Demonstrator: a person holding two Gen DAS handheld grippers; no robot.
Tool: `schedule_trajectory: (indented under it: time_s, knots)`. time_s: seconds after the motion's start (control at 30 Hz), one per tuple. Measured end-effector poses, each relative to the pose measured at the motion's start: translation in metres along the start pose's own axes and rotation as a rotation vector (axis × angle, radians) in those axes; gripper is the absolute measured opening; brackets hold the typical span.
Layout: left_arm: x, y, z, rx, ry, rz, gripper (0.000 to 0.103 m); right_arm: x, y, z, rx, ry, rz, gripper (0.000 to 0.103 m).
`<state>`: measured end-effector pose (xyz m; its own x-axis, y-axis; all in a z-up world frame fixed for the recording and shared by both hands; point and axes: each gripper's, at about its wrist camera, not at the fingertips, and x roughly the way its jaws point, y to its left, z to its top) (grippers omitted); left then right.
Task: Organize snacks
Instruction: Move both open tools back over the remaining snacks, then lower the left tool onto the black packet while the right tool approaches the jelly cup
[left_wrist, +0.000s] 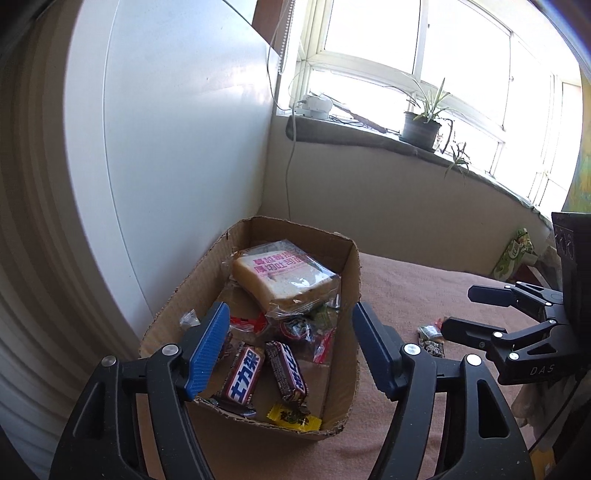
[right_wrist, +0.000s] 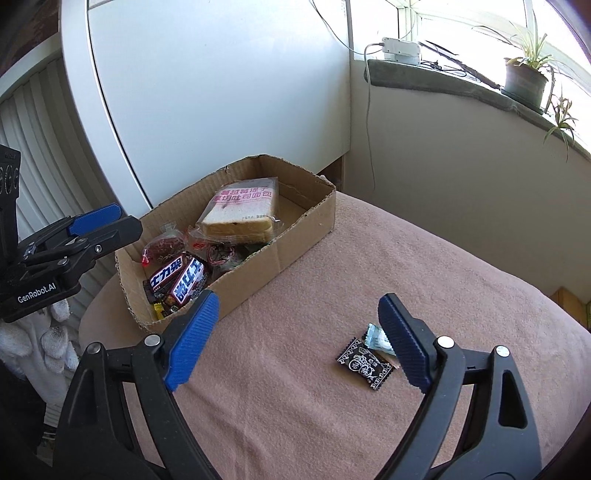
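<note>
Cardboard box (right_wrist: 288, 240) on pink cloth (right_wrist: 295, 369) holds bread pack (right_wrist: 240, 210) & choc bars (right_wrist: 177, 277). Black candy (right_wrist: 364, 363) lies outside, near right gripper (right_wrist: 295, 343); left gripper (left_wrist: 291, 350) over box. Both jaws spread, nothing between.

Brown cardboard box (right_wrist: 288, 236), pink cloth (right_wrist: 406, 266), black-and-white patterned candy wrapper (right_wrist: 364, 363), yellow candy (left_wrist: 295, 417)
</note>
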<state>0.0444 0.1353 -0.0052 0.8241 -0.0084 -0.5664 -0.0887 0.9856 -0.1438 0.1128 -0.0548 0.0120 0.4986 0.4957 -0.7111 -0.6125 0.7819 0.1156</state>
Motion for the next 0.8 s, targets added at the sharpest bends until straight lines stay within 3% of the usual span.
schedule_trajectory:
  time_s: [0.47,0.8]
  knots:
    - [0.003,-0.046,-0.005,0.042,0.016,-0.087,0.069,-0.029,-0.084,-0.024,0.152,-0.022,-0.078,0.09]
    - [0.021,-0.088,-0.022,0.067,0.083,-0.163,0.069,-0.022,-0.124,-0.042,0.213,0.012,-0.092,0.09]
